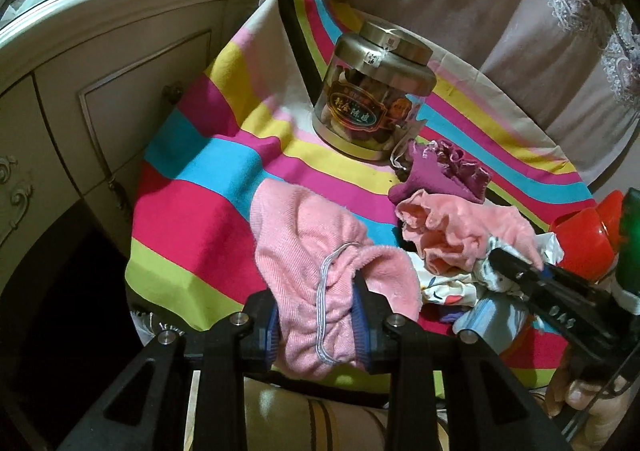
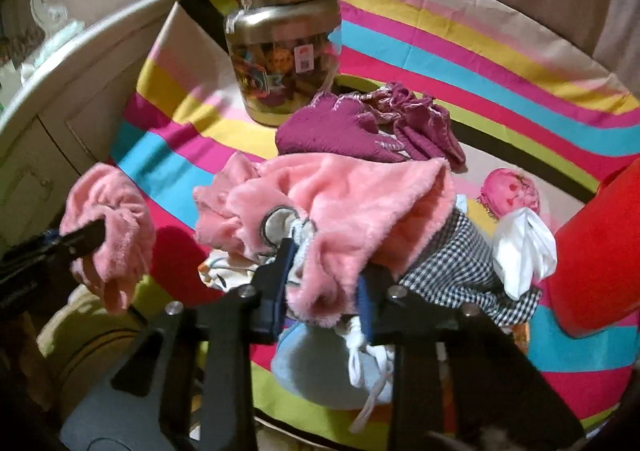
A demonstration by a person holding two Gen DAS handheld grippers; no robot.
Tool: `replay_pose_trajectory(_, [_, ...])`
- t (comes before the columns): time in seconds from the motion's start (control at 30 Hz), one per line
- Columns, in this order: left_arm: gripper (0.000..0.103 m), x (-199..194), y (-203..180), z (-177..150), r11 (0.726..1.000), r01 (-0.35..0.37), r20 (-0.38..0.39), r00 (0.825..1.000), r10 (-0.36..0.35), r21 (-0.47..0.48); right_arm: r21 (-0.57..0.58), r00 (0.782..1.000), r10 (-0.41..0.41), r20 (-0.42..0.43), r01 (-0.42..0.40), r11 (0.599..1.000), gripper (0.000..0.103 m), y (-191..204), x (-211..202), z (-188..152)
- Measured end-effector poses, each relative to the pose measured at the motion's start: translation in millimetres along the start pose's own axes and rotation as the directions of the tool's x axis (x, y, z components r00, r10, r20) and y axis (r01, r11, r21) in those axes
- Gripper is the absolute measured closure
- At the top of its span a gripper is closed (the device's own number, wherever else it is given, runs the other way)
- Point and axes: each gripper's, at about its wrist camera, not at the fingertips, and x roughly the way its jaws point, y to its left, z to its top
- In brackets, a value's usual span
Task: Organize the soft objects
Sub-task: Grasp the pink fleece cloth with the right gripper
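One jar point(image 1: 370, 91). Two pink fleece pieces point(image 2: 340, 203). One maroon garment point(image 2: 368, 127). One checked cloth point(image 2: 452, 259). One striped sheet point(image 1: 192, 211). Two grippers point(image 1: 316, 315).

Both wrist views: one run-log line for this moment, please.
left gripper: shut on pink sock | right gripper: shut on pink fleece | jar: untouched

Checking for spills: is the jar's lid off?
No, the gold lid sits closed on the jar, upright on the striped cloth.

Black fingers point(image 1: 362, 315), blue pads, silver screws point(image 1: 240, 318)
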Motion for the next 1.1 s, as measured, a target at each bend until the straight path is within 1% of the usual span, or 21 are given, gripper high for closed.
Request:
replay_pose_trajectory(0.13, [0.072,-5,-3,-1,1.0,0.001,0.018,1.0,-0.001,0.013,0.035,0.994,0.052,0.099,-0.055,0.998,0.077,-7,-24,1])
replay_pose_trajectory(0.23, [0.072,-9,-3,-2,1.0,0.002,0.031,1.0,-0.002,0.014,0.057,0.986,0.068,0.152,-0.078,0.995,0.078,-11,-42,3])
replay_pose_trajectory(0.4, [0.072,-19,-5,-3,1.0,0.01,0.068,0.998,-0.011,0.011,0.092,0.974,0.092,0.209,-0.113,0.989,0.079,-19,-72,1])
replay_pose_trajectory(0.6, [0.072,-35,-13,-5,1.0,0.02,0.127,0.992,-0.023,0.021,0.125,0.955,0.112,0.275,-0.151,0.981,0.079,-29,-111,-15])
replay_pose_trajectory(0.73, [0.072,-48,-24,-9,0.999,0.031,0.166,0.985,-0.037,0.037,0.157,0.937,0.128,0.326,-0.187,0.97,0.08,-40,-138,-26])
replay_pose_trajectory(0.9, [0.072,-58,-35,-12,0.998,0.043,0.195,0.979,-0.052,0.05,0.197,0.906,0.151,0.394,-0.244,0.95,0.08,-59,-170,-39])
replay_pose_trajectory(1.0, [0.072,-61,-40,-14,0.997,0.056,0.19,0.98,-0.065,0.054,0.202,0.898,0.121,0.423,-0.223,0.954,0.08,-67,-191,-44])
replay_pose_trajectory(1.1, [0.072,-64,-47,-19,0.995,0.074,0.18,0.98,-0.084,0.065,0.214,0.898,0.08,0.433,-0.189,0.958,0.08,-74,-208,-53])
